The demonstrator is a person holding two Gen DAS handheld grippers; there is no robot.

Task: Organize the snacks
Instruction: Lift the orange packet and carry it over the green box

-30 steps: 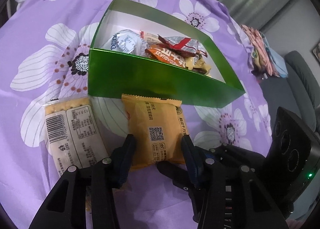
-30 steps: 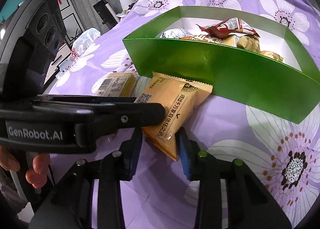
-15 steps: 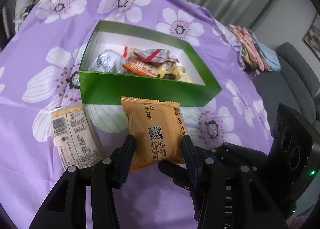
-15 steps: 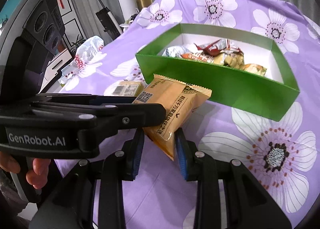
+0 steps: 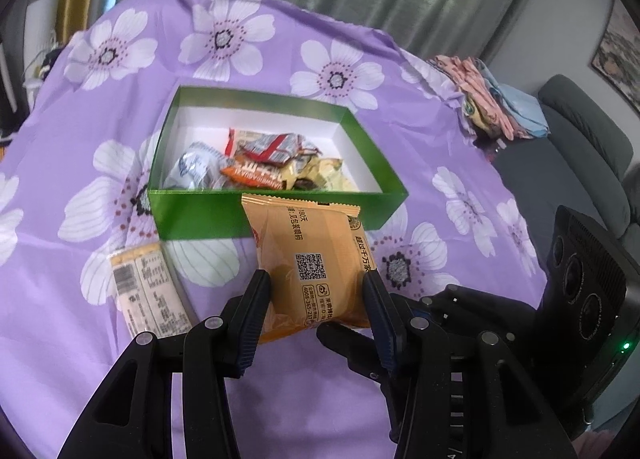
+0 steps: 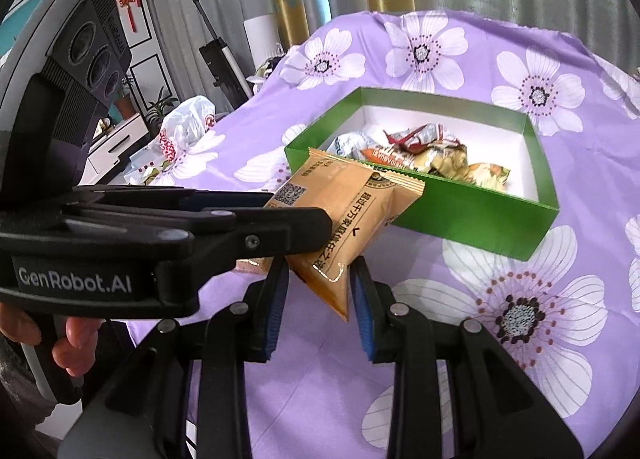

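Both tools hold the same orange snack packet, lifted clear of the purple flowered cloth. The left tool is closed on the packet's two long sides near its back end. The right tool is closed on the packet's lower corner; its pads seem to pinch the sealed edge.

The green box is the landmark. The packet hangs just in front of the box's near wall, its far sealed edge about level with the wall's rim. Its long axis points away from the tools, straight toward the box. Both hands are equally near, since both carry it.

Inside the box, the small wrapped snacks lie crowded against the near wall; the far part of the white floor is bare, so there is open room. I judge the packet must pass over the near rim. A pale packet lies on the cloth in front of the box, left of the orange one.
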